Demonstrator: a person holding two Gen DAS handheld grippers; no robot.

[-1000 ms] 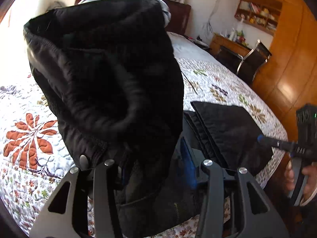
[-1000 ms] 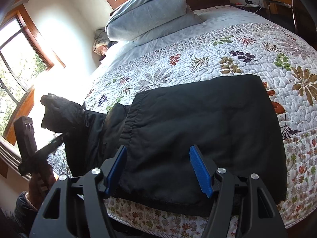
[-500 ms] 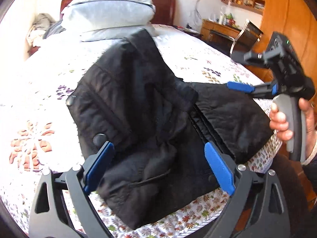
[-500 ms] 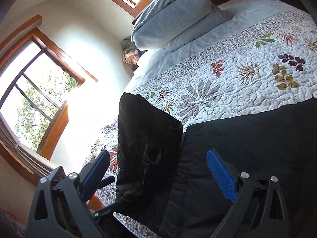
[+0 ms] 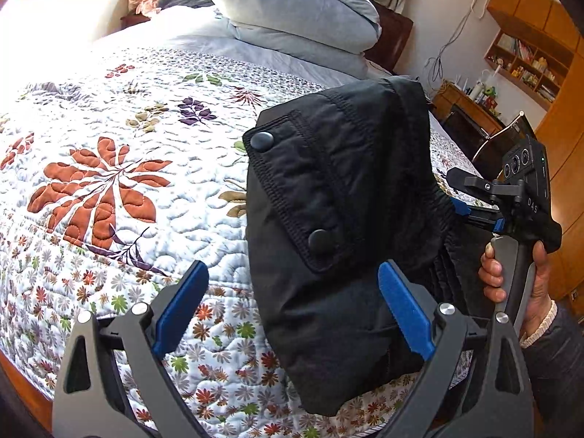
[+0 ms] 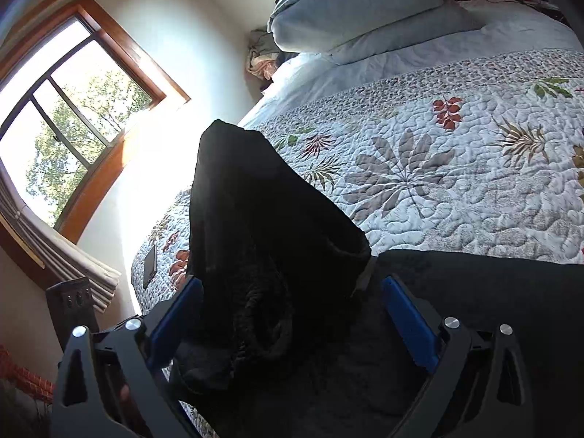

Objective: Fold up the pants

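Note:
The black pants point(image 5: 328, 200) lie doubled over near the front edge of the bed. On top is a flap with two snap buttons point(image 5: 261, 141). My left gripper point(image 5: 292, 306) is open. Its right pad point(image 5: 405, 310) hovers over the fabric and its left pad is over the quilt. In the right wrist view the pants point(image 6: 262, 219) rise as a loose dark mound between the wide-open jaws of my right gripper point(image 6: 292, 321), and neither pad clamps them. A hand point(image 5: 540, 281) holds the right gripper point(image 5: 460, 208) against the pants' far right side.
The flowered quilt point(image 5: 109, 146) covers the bed, with stacked grey pillows point(image 5: 292, 11) at its head. A desk and chair point(image 5: 503, 142) and wooden shelves stand right of the bed. A window point(image 6: 65, 109) is on the left wall. A small dark flat object point(image 6: 149, 266) lies near the bed's left edge.
My left gripper, shut on the raised waist a second ago, has opened and let it drop onto the rest of the pants. The right gripper opened wider and slid left towards the mound.

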